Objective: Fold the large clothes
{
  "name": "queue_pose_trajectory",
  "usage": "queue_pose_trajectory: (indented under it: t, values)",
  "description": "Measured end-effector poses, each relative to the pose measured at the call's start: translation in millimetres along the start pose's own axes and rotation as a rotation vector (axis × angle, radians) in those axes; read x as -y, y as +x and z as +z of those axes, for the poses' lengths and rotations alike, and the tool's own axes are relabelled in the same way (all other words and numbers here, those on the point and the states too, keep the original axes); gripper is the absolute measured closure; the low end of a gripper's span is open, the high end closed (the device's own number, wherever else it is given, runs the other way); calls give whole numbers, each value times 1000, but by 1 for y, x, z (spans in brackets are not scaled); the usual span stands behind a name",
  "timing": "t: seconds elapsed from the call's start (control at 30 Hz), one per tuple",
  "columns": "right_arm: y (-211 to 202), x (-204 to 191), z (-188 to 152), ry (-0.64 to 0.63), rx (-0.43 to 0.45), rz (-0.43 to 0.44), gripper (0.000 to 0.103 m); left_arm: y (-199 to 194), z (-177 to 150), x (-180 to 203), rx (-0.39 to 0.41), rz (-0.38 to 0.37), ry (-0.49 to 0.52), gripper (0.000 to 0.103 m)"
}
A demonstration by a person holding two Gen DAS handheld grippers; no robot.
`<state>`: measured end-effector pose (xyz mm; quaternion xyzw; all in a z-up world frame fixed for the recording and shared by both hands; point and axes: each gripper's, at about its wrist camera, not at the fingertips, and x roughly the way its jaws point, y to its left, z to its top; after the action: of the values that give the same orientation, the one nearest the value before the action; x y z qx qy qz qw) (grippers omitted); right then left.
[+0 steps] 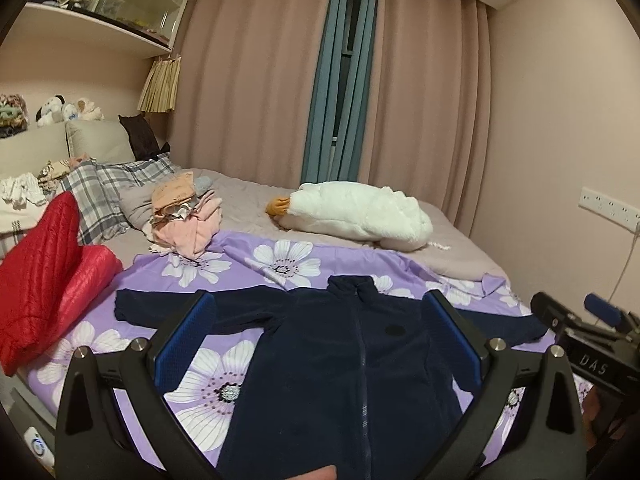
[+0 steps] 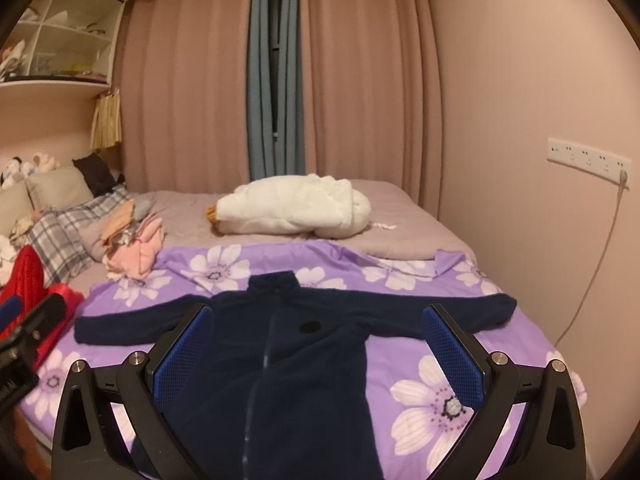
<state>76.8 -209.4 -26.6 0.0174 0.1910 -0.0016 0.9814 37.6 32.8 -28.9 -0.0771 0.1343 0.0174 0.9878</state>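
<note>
A dark navy fleece jacket (image 1: 340, 360) (image 2: 288, 364) lies flat and front up on the purple flowered sheet (image 1: 280, 264) (image 2: 420, 320), zip closed, collar away from me, both sleeves spread sideways. My left gripper (image 1: 320, 312) hovers open above the jacket's chest, blue pads (image 1: 184, 340) wide apart, nothing between them. My right gripper (image 2: 316, 320) is open too, above the same jacket, its pads (image 2: 452, 352) spread and holding nothing. The right gripper's body shows at the right edge of the left wrist view, and the left gripper's body at the left edge of the right wrist view.
A red quilted jacket (image 1: 44, 272) lies at the bed's left edge. A stack of pink and orange clothes (image 1: 188, 216) sits behind the sheet, and a white plush coat (image 1: 360, 212) farther back. Plaid pillows (image 1: 104, 188) lean at the headboard. A wall with sockets (image 2: 588, 160) borders the right.
</note>
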Motion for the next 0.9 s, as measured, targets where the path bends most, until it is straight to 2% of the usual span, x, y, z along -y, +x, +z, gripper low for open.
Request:
queue_pose_trajectory:
  t: [0.1, 0.17, 0.23, 0.33, 0.4, 0.57, 0.9]
  values:
    - [4, 3, 1, 26, 13, 25, 0, 6, -1, -3, 40, -28, -28, 0]
    - [6, 7, 0, 60, 37, 43, 0, 10, -4, -7, 56, -16, -55, 0]
    - [10, 9, -2, 76, 48, 57, 0, 18, -4, -7, 39, 20, -55, 0]
    - [17, 6, -5, 62, 41, 57, 0, 18, 0, -9, 73, -8, -79, 0]
    - [19, 2, -5, 55, 40, 59, 0, 19, -2, -11, 59, 3, -105, 0]
    - [22, -2, -9, 16, 16, 46, 0, 24, -7, -6, 5, 23, -58, 0]
    - [16, 0, -9, 24, 36, 84, 0, 26, -15, -9, -24, 35, -58, 0]
